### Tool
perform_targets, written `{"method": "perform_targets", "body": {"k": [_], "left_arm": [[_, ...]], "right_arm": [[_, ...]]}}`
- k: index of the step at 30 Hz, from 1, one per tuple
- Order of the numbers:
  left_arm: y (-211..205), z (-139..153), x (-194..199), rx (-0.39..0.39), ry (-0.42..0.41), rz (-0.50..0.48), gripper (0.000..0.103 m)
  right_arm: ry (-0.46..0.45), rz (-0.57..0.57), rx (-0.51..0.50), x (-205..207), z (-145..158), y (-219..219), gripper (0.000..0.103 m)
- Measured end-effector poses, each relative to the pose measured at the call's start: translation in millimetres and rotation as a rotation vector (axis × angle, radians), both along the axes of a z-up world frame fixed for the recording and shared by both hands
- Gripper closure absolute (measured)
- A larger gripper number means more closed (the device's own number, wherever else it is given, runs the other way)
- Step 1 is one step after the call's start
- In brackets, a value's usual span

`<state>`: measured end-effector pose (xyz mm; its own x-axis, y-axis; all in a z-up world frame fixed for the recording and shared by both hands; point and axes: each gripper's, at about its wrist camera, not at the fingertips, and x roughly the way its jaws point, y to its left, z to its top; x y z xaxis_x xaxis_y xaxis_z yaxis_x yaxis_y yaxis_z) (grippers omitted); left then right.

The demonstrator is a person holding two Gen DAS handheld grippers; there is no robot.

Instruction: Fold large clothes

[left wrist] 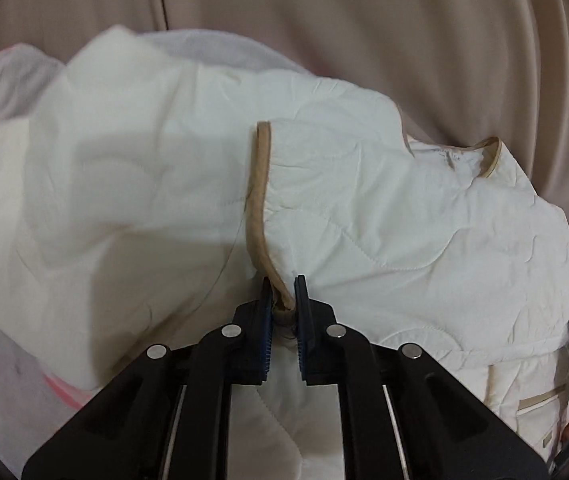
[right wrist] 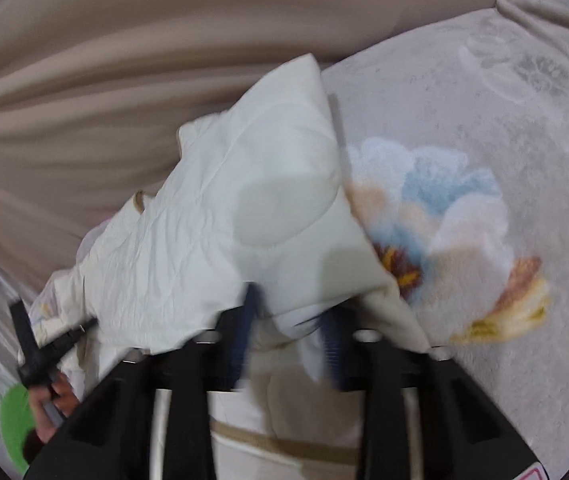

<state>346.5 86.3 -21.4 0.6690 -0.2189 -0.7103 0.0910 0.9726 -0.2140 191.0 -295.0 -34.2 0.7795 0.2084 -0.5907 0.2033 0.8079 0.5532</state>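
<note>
While curtain (left wrist: 364,20) hangs behind | jacket (left wrist: 364,208) on floral blanket (right wrist: 464,200)

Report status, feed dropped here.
Left gripper shut on jacket tan trim. Right gripper blurred, jacket between fingers, grip unclear. Nothing obstructing.

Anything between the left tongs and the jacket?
Nothing visible. The left tongs are already shut on the tan trim of the white quilted jacket; no other item sits between them.
</note>
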Motion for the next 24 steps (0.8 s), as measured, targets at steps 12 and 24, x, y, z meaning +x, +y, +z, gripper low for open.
{"method": "perform_targets", "body": {"k": [12, 24], "left_arm": [[-21, -6, -9, 0.131, -0.070, -0.018, 0.086], [-40, -9, -15, 0.333, -0.111, 0.066, 0.063]], "right_arm": [[0.075, -0.032, -0.232, 23, 3, 9, 0.089], [-0.036, -0.015, -0.581, 27, 74, 69, 0.088]]}}
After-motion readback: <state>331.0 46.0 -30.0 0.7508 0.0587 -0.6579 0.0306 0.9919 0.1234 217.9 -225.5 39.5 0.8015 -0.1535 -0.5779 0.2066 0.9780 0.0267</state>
